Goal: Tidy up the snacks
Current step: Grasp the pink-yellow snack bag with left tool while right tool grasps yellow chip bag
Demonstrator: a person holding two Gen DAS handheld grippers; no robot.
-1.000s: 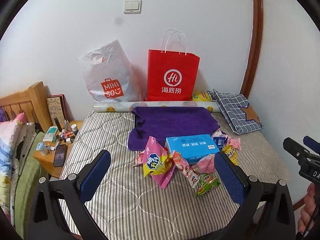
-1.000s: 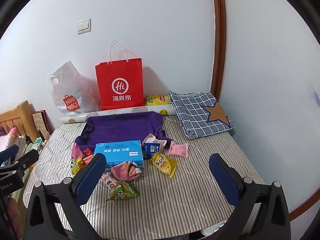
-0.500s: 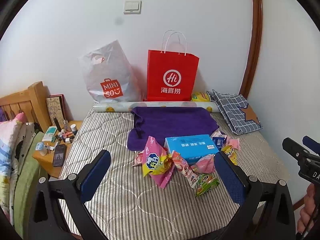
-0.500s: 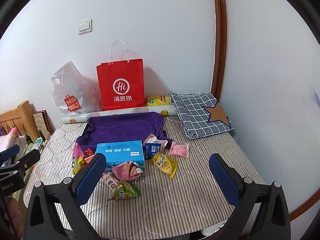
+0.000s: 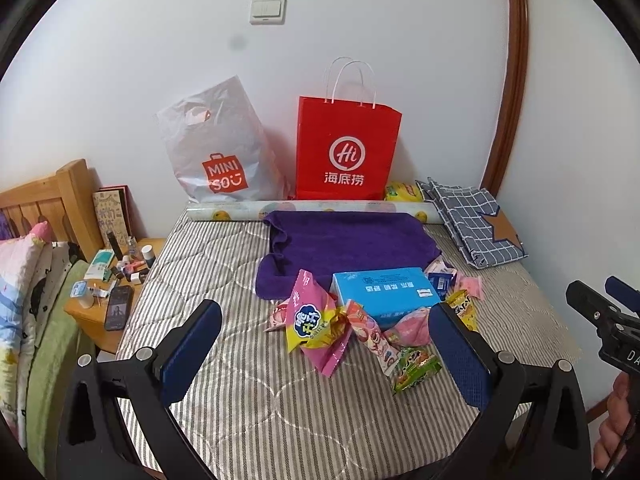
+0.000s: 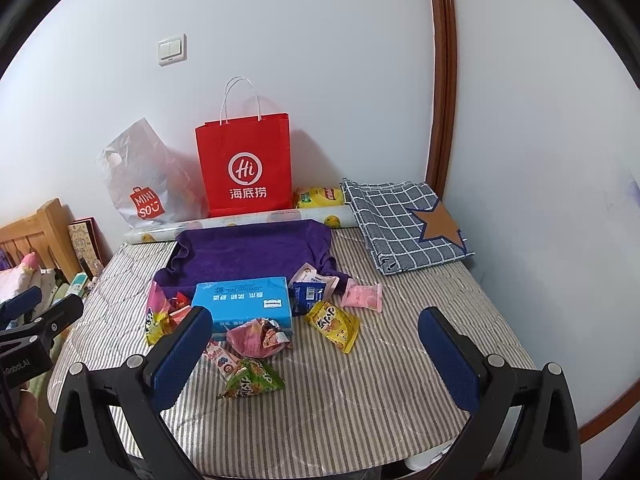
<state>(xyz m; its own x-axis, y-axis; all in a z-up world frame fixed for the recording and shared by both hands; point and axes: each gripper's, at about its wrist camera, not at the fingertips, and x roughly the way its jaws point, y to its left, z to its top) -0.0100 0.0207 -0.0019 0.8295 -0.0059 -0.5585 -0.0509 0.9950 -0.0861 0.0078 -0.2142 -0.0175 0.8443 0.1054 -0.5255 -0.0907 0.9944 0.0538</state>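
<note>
Several snack packets lie around a blue box [image 5: 382, 290] [image 6: 244, 304] on the striped mattress: a pink-and-yellow packet [image 5: 310, 320], a green packet [image 5: 416, 364] [image 6: 252, 380], a yellow packet [image 6: 334, 324] and a pale pink packet [image 6: 362, 296]. A red paper bag [image 5: 346, 148] [image 6: 246, 172] stands upright against the far wall. My left gripper [image 5: 324, 348] hovers open, short of the pile and holding nothing. My right gripper [image 6: 316, 354] is also open and empty, above the mattress's front part.
A purple towel [image 5: 352, 240] lies behind the snacks. A grey plastic bag [image 5: 216, 152] leans beside the red bag, and a rolled sheet [image 5: 320, 210] runs along the wall. Checked cloth [image 6: 404, 224] sits back right. A cluttered wooden nightstand [image 5: 116, 280] stands left of the mattress.
Both views shift only slightly; the grippers stay open and the snacks have not moved.
</note>
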